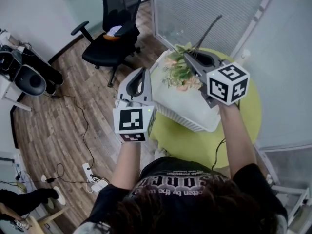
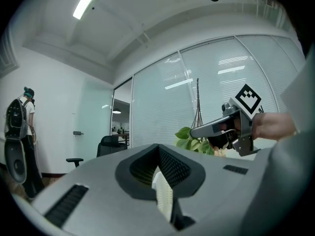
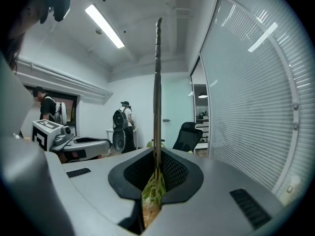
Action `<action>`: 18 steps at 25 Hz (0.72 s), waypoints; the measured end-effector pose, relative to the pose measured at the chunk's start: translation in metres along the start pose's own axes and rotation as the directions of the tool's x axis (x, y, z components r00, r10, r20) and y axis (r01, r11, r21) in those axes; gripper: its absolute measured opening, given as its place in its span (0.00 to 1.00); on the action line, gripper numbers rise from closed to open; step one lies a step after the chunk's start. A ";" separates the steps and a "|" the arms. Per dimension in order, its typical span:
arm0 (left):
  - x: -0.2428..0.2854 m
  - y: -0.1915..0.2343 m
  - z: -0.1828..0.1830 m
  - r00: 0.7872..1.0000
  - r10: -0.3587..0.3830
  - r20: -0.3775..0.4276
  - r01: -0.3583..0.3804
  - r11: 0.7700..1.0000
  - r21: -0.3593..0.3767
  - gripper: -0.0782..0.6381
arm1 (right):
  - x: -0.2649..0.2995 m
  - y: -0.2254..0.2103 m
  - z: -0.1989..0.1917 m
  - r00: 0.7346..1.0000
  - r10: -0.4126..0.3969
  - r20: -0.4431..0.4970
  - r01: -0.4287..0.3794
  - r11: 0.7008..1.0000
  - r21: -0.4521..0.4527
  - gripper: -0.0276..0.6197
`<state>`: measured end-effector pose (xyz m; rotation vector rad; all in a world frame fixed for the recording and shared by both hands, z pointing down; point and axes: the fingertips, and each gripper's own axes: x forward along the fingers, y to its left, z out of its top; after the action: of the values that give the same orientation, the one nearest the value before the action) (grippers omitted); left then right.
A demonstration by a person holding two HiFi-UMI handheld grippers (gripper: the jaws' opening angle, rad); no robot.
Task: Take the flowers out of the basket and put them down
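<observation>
Flowers [image 1: 178, 74], centre frame, rest in the basket [image 1: 187, 113] as the right gripper [image 1: 189, 56] clamps a tall stem [image 3: 157, 82], apparently to lift it out, while the left gripper [image 1: 144, 72] pinches the basket's edge, seemingly steadying it.

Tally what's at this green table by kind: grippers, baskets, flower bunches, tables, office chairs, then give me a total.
Grippers: 2 (left gripper, right gripper)
Basket: 1
Flower bunch: 1
Table: 1
Office chair: 1
Total: 6
</observation>
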<state>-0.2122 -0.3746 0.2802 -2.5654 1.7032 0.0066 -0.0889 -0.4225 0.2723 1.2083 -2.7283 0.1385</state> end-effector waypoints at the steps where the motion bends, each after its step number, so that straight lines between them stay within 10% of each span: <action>1: 0.000 0.000 0.001 1.000 -0.005 0.001 0.005 1.000 -0.001 0.11 | -0.001 0.001 0.002 1.000 -0.002 0.001 0.002 1.000 -0.002 0.12; 18: 0.009 -0.015 0.010 0.989 -0.139 0.042 0.139 0.990 0.009 0.11 | -0.006 -0.004 0.006 0.998 -0.064 0.012 0.064 0.998 0.011 0.12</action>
<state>-0.1945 -0.3769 0.2704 -2.6534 1.5046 0.0490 -0.0827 -0.4216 0.2659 1.3013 -2.6989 0.1387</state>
